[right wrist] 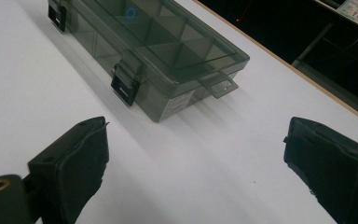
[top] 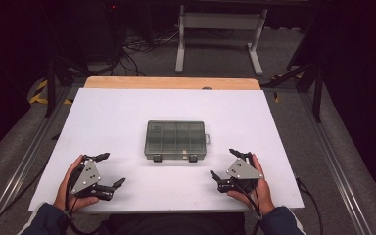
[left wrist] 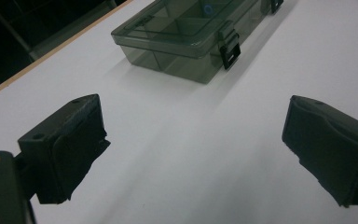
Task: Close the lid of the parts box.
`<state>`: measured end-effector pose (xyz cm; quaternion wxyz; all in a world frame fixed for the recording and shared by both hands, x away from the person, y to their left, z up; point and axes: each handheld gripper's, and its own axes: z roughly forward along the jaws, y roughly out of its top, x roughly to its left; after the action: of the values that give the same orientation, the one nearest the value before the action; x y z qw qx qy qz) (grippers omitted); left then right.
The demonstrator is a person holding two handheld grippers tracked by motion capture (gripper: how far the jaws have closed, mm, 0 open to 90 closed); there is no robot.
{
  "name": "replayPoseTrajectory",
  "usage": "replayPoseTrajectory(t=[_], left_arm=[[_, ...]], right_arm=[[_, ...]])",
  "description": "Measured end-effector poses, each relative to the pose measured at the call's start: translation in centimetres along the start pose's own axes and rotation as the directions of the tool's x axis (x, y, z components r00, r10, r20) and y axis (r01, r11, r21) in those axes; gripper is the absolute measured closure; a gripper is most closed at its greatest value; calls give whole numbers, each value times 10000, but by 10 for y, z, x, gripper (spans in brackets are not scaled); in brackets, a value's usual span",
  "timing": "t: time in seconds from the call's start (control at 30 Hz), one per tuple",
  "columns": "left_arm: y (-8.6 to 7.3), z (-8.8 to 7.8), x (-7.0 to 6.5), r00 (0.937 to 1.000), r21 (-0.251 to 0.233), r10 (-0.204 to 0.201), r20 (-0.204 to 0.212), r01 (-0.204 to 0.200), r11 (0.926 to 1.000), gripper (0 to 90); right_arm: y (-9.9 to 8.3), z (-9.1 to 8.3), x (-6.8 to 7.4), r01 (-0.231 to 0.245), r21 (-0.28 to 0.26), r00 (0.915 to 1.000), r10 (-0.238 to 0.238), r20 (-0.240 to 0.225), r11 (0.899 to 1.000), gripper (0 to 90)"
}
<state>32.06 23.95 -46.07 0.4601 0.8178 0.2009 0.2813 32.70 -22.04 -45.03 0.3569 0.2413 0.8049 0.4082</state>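
Two grippers are waiting beside a shut box.
The box (top: 176,140) is sitting mid-counter (top: 127,112); left gripper (top: 111,170) and right gripper (top: 224,163) fingers are gaping wide, holding nothing. Pushing one latch (right wrist: 125,84) could be sliding it away.

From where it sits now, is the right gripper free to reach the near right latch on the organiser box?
Probably yes. The right gripper is open, and bare white table lies between its jaws and the latch on the closed box.

Dark room, grey floor (top: 293,127); white metal stand (top: 220,22), tangled cables (top: 137,49)
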Motion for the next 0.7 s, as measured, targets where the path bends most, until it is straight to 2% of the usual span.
replayPoseTrajectory(t=[0.7], left_arm=[[0,2,0,10000,126,83,49,-84,9999,65]], right_arm=[[0,0,-1,-23,-39,10000,24,8,10000,73]])
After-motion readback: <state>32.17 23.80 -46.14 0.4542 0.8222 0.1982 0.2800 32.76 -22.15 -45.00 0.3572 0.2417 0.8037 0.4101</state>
